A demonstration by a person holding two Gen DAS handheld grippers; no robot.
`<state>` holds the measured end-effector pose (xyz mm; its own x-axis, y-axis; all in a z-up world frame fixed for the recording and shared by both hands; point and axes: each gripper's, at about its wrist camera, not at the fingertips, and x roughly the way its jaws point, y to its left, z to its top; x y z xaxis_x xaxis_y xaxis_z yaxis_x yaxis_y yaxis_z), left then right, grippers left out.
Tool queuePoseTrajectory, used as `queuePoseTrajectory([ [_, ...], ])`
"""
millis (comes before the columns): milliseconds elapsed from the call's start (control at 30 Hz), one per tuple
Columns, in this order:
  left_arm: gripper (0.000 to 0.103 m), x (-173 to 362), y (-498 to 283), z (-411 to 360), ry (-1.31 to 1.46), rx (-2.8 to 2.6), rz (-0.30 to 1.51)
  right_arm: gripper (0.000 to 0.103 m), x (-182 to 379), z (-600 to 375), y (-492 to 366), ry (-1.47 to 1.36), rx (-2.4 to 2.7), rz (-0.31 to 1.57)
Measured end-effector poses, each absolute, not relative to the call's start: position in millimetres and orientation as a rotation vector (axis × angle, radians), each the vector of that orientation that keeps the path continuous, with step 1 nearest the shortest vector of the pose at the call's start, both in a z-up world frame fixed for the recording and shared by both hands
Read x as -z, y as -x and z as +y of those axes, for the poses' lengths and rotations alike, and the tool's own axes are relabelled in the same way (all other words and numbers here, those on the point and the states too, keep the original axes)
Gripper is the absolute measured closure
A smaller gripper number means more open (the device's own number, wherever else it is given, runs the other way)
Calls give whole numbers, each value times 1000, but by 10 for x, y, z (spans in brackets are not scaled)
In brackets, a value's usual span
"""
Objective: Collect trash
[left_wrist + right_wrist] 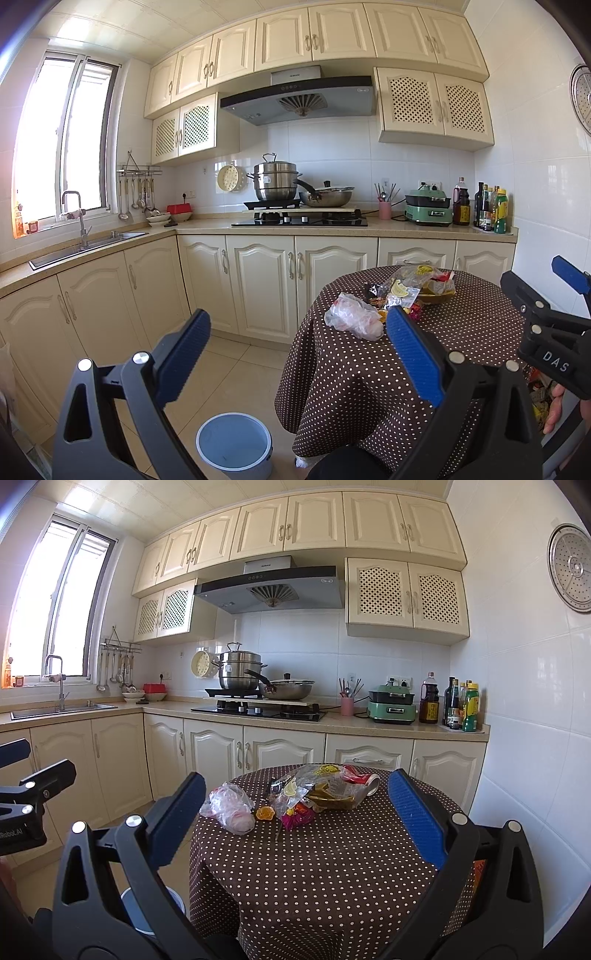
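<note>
A heap of trash lies on a round table with a brown polka-dot cloth [332, 867]: a crumpled clear plastic bag [231, 806], an orange peel [265, 813], a pink wrapper [297, 818], clear wrappers over a bowl [332, 792] and a red can [364, 779]. The bag also shows in the left wrist view [352, 317]. A pale blue trash bin [234, 445] stands on the floor left of the table. My left gripper [299, 350] is open and empty, above the floor and table edge. My right gripper [295, 819] is open and empty, short of the trash.
Cream kitchen cabinets [221, 753] run behind the table, with a stove [258, 710], pots, a sink [88, 247] and bottles [461, 709] on the counter. A white tiled wall [535, 738] stands right of the table. Tiled floor [229, 365] lies between cabinets and table.
</note>
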<state>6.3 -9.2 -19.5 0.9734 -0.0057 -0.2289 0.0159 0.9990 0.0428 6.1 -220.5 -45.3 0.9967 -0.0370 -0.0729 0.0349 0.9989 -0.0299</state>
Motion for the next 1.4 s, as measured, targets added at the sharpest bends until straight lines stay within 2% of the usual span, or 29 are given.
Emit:
queuePoseTrajectory([
  [800, 9, 286, -282, -120, -86, 7, 300, 6, 537, -2267, -387, 8, 48, 182],
  [1133, 9, 650, -999, -202, -95, 54, 482, 6, 945, -2530, -1108, -86, -26, 423],
  [1400, 9, 908, -1775, -397, -59, 149, 616, 6, 1227, -2848, -1614, -201, 12, 533],
])
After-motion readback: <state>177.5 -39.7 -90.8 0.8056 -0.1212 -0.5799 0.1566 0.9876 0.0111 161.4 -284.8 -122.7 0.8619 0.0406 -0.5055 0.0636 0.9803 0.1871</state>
